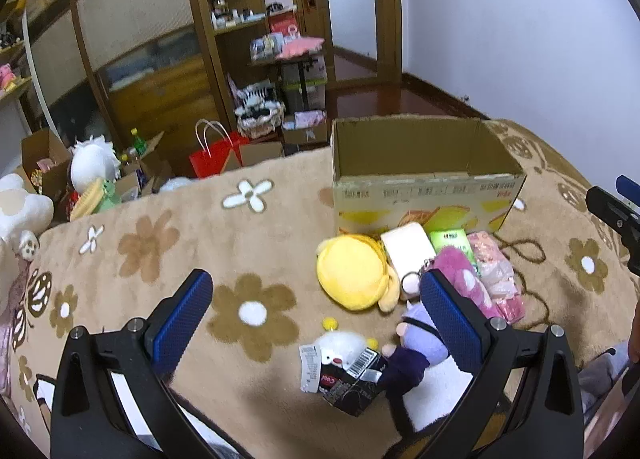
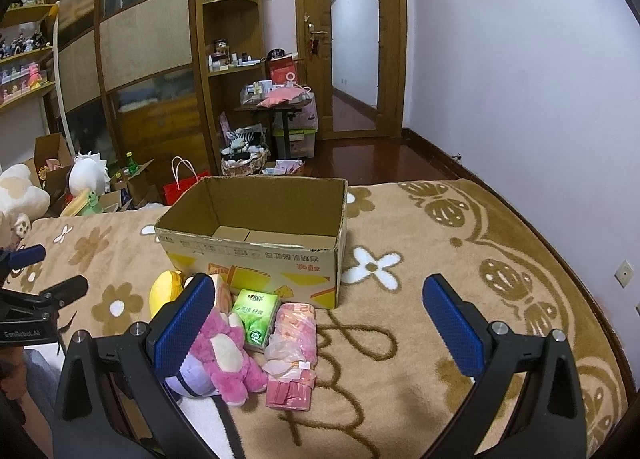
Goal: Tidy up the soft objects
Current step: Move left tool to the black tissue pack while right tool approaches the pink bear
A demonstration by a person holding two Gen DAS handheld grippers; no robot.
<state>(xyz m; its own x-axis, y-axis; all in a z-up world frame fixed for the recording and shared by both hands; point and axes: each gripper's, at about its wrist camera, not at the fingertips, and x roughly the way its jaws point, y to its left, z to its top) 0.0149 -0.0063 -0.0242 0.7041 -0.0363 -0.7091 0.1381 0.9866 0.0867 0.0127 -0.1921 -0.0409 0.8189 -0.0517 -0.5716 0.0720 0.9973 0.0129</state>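
Left gripper (image 1: 316,291): jaws spread wide, holding nothing, hovering over the blanket (image 1: 180,243). Between and just ahead of its fingers, left to right: white plush (image 1: 340,347) with paper tags, lying against a dark carton (image 1: 354,383); yellow plush (image 1: 352,271), farther off; purple plush (image 1: 416,343), partly behind the right finger. Cream block (image 1: 408,247), green tissue pack (image 2: 256,313), pink plush (image 2: 228,355) and pink packet (image 2: 294,355) continue the row rightward, all close together in front of the box (image 2: 256,259). Box: cardboard, open-topped, nothing seen inside, standing beyond the pile, its long side facing both cameras. Right gripper (image 2: 318,301): jaws likewise wide apart, holding nothing; the pink plush and purple plush sit at its left finger, the packet just inside the gap, long axis running toward the box. Judgement: the left gripper is nearer the white and yellow plush, the right nearer the pink plush and packet; either load would travel forward and up over the near box wall. Task appears at its start, nothing yet boxed. Surface: tan fleece blanket with brown and white flowers, soft, likely to give under a press. Room: wooden wardrobe (image 2: 152,39) and shelves at left, cluttered floor with a red bag (image 1: 216,157) and more plush toys, door (image 2: 352,39) at centre, pale wall (image 2: 520,59) at right.
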